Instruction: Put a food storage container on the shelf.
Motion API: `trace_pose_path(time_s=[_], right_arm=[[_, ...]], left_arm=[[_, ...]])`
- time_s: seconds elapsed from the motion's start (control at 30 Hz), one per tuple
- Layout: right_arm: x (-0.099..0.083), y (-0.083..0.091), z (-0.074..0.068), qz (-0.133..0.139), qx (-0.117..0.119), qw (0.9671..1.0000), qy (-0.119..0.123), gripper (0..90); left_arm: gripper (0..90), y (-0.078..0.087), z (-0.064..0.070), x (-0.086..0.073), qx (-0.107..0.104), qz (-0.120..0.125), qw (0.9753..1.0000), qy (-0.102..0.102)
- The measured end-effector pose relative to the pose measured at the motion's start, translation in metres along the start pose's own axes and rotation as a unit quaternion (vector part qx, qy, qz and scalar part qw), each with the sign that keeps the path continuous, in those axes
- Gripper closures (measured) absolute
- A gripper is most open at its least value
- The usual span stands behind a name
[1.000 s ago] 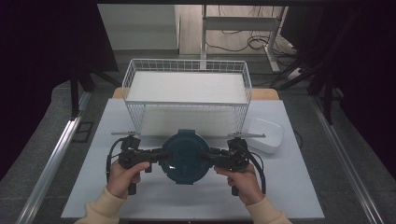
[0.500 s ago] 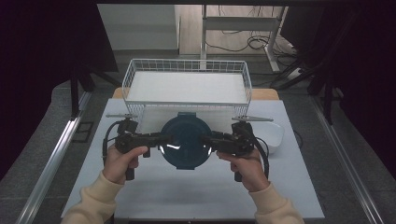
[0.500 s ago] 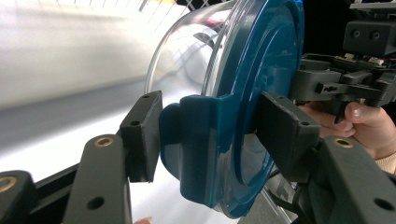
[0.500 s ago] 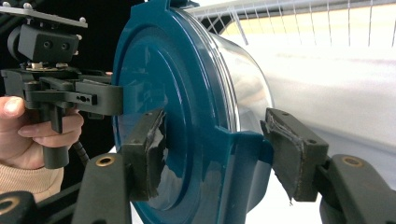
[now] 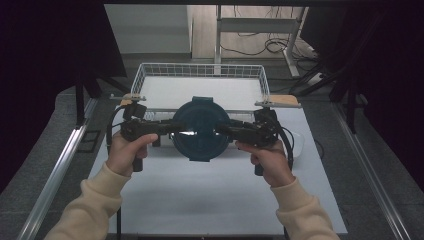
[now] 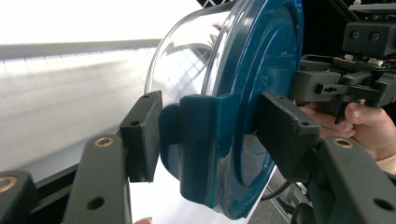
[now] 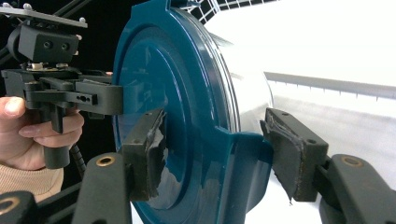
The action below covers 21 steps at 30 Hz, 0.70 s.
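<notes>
A round clear glass bowl with a dark teal plastic lid (image 5: 201, 130) hangs at the centre of the high view, above the white counter (image 5: 215, 195), in front of the white wire basket (image 5: 142, 75). The left gripper (image 5: 175, 128) and right gripper (image 5: 225, 131) each have fingers clenched on its opposite lid tabs.
</notes>
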State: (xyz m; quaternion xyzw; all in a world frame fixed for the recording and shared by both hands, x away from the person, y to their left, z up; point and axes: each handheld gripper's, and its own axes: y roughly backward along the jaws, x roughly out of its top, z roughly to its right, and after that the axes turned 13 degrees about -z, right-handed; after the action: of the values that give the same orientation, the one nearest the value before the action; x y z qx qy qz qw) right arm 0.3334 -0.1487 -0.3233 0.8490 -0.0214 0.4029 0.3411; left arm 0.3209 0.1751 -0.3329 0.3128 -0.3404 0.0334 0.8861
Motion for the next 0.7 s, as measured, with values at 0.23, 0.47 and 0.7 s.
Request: trace_pose_path(time_s=[0.23,0.47,0.7], right_arm=[[0.013,0.001,0.001,-0.001,-0.003,1.0,0.007,40.5],[0.028,0.0,0.005,0.003,-0.002,1.0,0.005,40.6],[0.052,0.001,0.009,0.005,-0.006,0.9999,0.008,41.1]], left_arm=[[42.3,0.002,-0.003,0.011,-0.003,0.004,1.0,0.001],[42.3,0.005,-0.007,0.028,-0.003,0.003,1.0,0.001],[42.3,0.008,-0.015,0.052,-0.013,0.004,0.9999,0.008]])
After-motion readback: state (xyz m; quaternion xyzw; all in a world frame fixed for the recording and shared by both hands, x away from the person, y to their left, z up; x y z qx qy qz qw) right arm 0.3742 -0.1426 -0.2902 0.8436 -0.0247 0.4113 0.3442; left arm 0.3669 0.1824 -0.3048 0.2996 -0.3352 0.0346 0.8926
